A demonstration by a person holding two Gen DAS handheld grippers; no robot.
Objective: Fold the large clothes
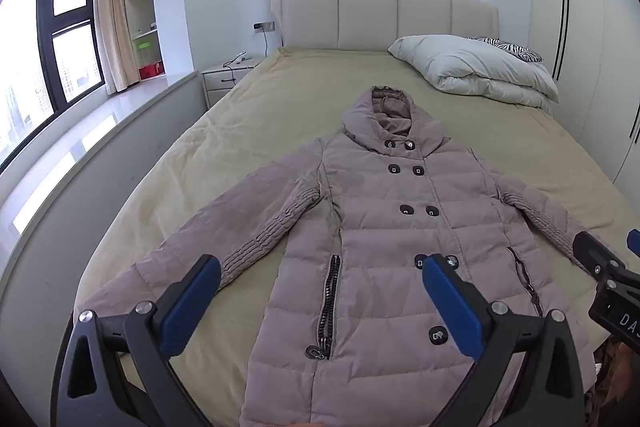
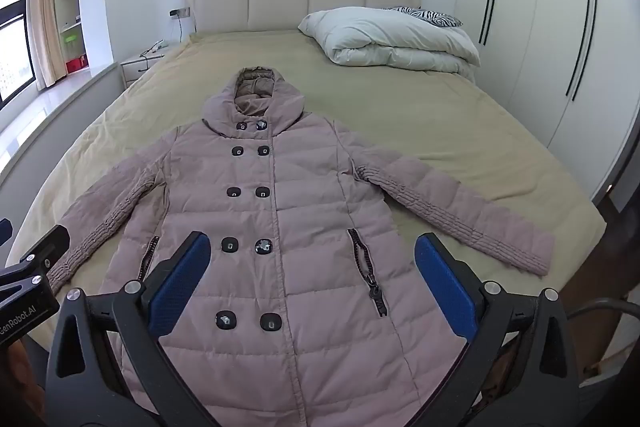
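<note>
Coat [image 1: 384, 247], mauve, quilted, is laid flat, buttoned, sleeves spread, on bed [image 1: 248, 115]; hem is cut off. Folded duvet [image 1: 476, 71] is kept near headboard [image 1: 384, 15]. Left gripper [image 1: 320, 303] and right gripper [image 2: 312, 279] are held fully spread above it, nothing grasped.

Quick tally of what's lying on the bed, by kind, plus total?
Coat: 1, the mauve hooded puffer coat, spread flat, front up.
Duvet: 1, the folded white duvet near the headboard.
Pillow: 1, a zebra-print pillow, mostly hidden behind the duvet.
Total: 3
</note>
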